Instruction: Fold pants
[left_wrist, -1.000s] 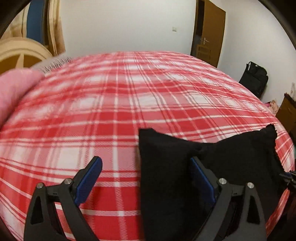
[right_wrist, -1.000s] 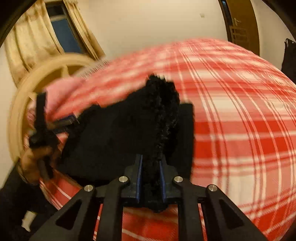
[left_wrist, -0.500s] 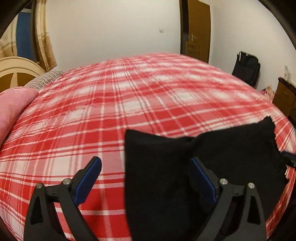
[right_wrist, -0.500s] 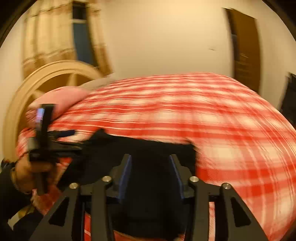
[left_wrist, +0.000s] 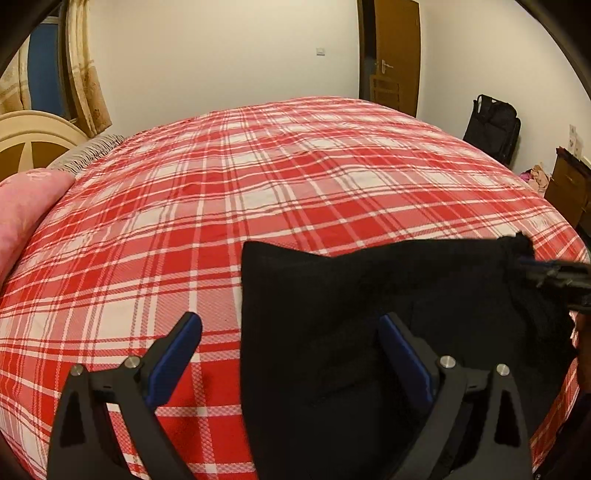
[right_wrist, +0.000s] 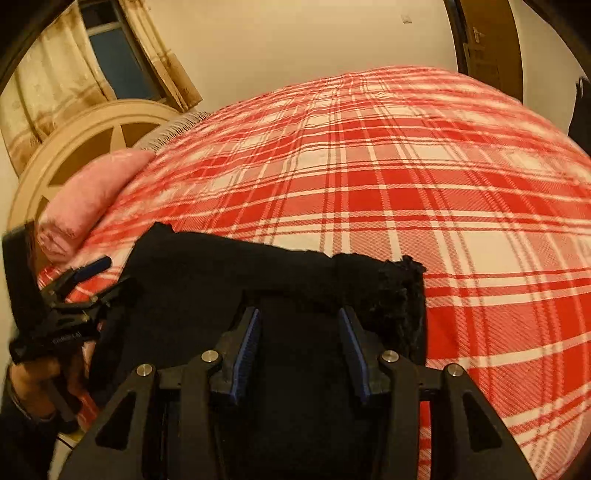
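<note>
Left to right across the bed, as seen from your two wrist cameras. At the far left a pink pillow (left_wrist: 26, 206) lay against the cream headboard (left_wrist: 33, 136), well clear of the work, which left the red plaid bedspread (left_wrist: 258, 184) as a broad, flat surface to fold on. Your left gripper (left_wrist: 290, 354) was held with its jaws wide apart and gripping nothing; its left finger (left_wrist: 173, 354) hovered over bare plaid while the right one stood over the cloth, so the gripper straddled the left edge of the black pants (left_wrist: 369, 314), probably placed there to take that edge. In the right wrist view the same tool showed at the left, in your left hand (right_wrist: 33, 376). The pants themselves lay in a compact block near the bed's front edge, apparently already doubled at least once, with a frayed, fuzzy hem (right_wrist: 402, 291) at the right end. Your right gripper (right_wrist: 301, 347) was positioned over that end with its jaws partly open; dark cloth lay in the gap, but the pads (right_wrist: 247, 347) showed clear blue faces and did not appear to press on it, so the pants seemed to rest on the bed under their own weight. In the left wrist view its tip (left_wrist: 554, 273) sat at the right corner of the cloth. Judged from this layout, a fold had been laid down and the next grasp was not yet taken.
</note>
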